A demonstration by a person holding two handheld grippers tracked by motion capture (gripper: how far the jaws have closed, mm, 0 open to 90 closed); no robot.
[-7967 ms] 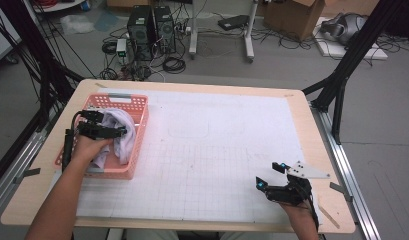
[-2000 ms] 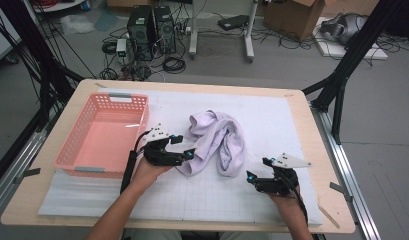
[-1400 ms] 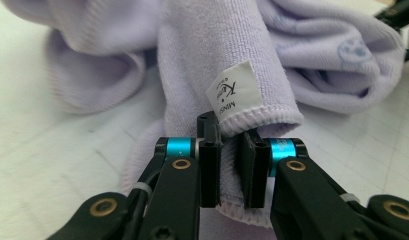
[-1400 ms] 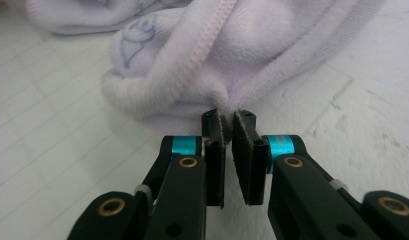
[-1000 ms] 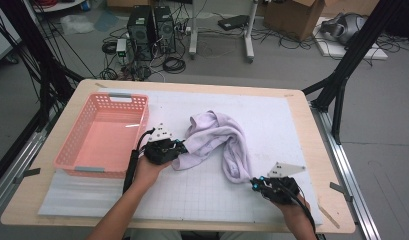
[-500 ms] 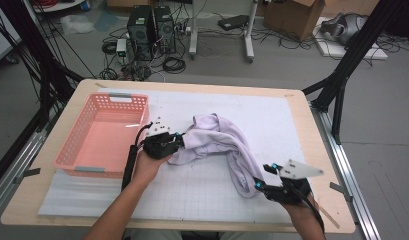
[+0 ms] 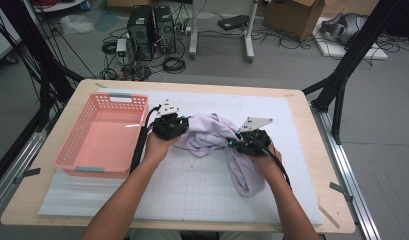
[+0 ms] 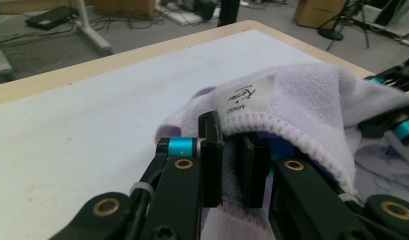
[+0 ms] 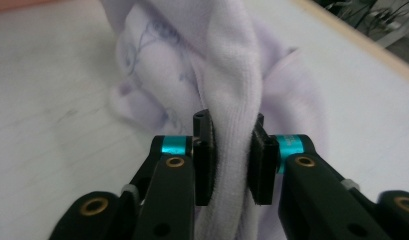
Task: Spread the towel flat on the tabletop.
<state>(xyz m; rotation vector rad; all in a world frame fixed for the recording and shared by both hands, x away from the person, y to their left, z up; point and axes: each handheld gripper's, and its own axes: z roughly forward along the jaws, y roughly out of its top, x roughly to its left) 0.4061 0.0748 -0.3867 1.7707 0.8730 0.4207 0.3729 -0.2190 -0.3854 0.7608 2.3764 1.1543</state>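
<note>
A lavender towel [image 7: 212, 136] lies bunched on the white mat, its right end trailing toward me. My left gripper [image 7: 184, 125] is shut on the towel's hemmed edge beside a white label [image 8: 244, 97]; purple cloth [image 8: 302, 95] fills the gap between its pads. My right gripper [image 7: 235, 142] holds a thick fold of the towel [image 9: 212, 50] near its middle. Its jaws have just been closing, and the pads [image 9: 204, 160] press the fold from both sides. The two grippers sit close together, a little above the mat.
An empty pink basket [image 7: 67, 150] stands at the left of the table. The white gridded mat [image 7: 192, 190] covers most of the wooden tabletop [image 7: 332, 165]. Cables, computer towers and boxes lie on the floor beyond the far edge.
My right gripper moved from the front right of the table up and left to the towel's middle and took hold of a fold. The left gripper shifted slightly back and up with its edge.
</note>
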